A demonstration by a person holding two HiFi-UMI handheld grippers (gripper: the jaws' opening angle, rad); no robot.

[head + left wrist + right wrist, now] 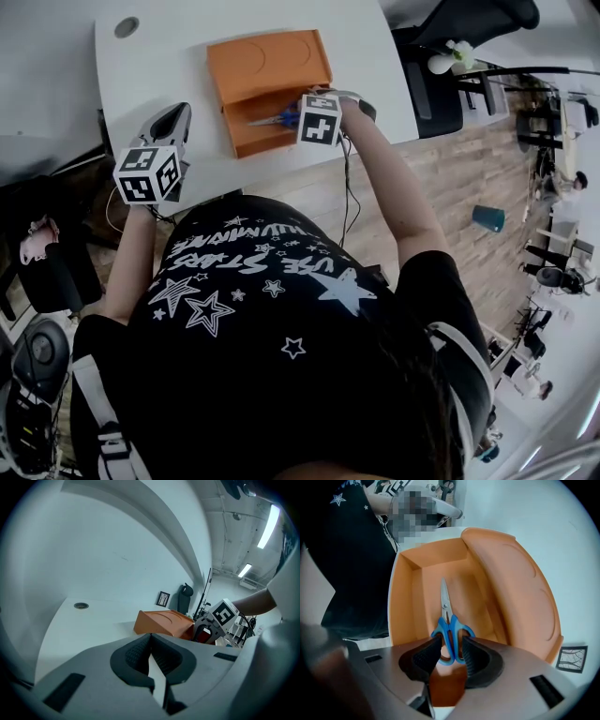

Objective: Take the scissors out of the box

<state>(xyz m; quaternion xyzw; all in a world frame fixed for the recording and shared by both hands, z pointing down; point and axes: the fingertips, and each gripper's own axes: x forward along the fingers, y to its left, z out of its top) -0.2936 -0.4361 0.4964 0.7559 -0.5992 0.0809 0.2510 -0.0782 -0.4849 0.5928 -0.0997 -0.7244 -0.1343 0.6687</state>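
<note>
An orange box (246, 139) stands open on the white table, its lid (267, 64) folded back. Blue-handled scissors (449, 620) lie flat on the box floor, blades pointing away from the handles. My right gripper (451, 651) points straight down into the box, open, and its dark pads (425, 656) flank the scissors' handle loops. The head view shows the same gripper (305, 114) over the box's near right corner beside the scissors (278, 119). My left gripper (173, 120) hovers over the table left of the box, shut and holding nothing (150, 638).
The table (169, 66) has a round cable hole (127, 26) at the far left, and its near edge runs just below the box. A black chair (450, 56) stands to the right. A small framed picture (572, 658) lies beyond the lid.
</note>
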